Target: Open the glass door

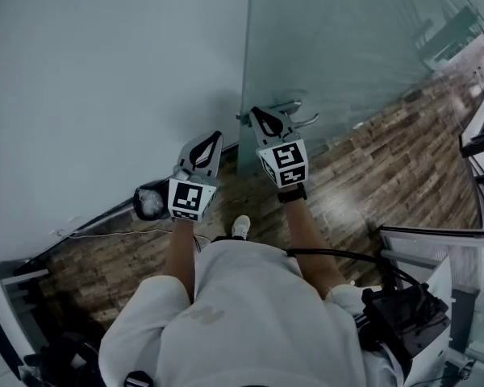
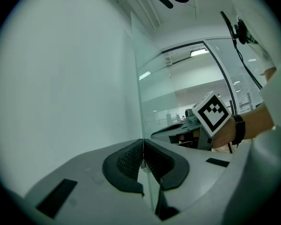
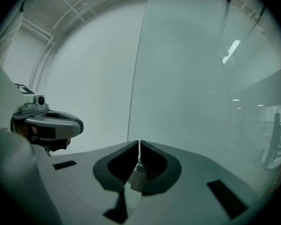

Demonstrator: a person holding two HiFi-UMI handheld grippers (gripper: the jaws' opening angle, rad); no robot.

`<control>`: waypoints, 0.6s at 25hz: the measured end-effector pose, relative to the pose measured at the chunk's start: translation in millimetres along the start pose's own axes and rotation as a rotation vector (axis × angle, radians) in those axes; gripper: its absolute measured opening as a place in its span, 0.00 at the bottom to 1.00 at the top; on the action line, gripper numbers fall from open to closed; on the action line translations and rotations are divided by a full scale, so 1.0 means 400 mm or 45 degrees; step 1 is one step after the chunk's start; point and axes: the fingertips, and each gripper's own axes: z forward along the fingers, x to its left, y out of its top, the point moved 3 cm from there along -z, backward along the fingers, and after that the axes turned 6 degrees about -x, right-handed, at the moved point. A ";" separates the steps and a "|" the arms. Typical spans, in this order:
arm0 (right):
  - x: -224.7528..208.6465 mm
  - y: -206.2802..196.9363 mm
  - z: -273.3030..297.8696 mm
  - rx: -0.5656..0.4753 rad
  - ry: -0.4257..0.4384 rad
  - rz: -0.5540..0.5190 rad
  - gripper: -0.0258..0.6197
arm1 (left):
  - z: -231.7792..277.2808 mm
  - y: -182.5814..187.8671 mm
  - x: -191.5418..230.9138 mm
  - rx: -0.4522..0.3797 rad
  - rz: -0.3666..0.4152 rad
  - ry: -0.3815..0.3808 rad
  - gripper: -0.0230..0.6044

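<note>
Approach is judged to be in hand. Left gripper and right gripper are closed, pads together, nothing clamped. Just beyond the right gripper, the curved metal lever handle is mounted on the smooth, translucent glass door; it must next be pressed down.

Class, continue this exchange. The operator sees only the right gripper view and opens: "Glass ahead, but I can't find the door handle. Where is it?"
Observer: The head view shows the door handle just beyond the tip of the right gripper, at the edge of the glass door beside the wall.
Operator: Is my left gripper open?
Observer: No. Its own view shows the jaws shut, with nothing between them.
Operator: Anything lying near my feet?
Observer: A thin cable runs along the foot of the wall, to your left.
</note>
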 end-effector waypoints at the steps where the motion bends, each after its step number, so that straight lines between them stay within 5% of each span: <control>1: 0.002 0.005 0.015 -0.003 -0.002 -0.002 0.06 | 0.000 0.003 0.008 -0.012 -0.004 -0.012 0.04; 8: -0.037 0.026 0.052 -0.032 -0.064 -0.001 0.06 | 0.094 -0.005 0.040 -0.032 -0.040 -0.077 0.04; 15: -0.142 0.023 -0.152 -0.064 -0.293 0.011 0.06 | 0.222 0.012 -0.112 -0.079 -0.076 -0.252 0.04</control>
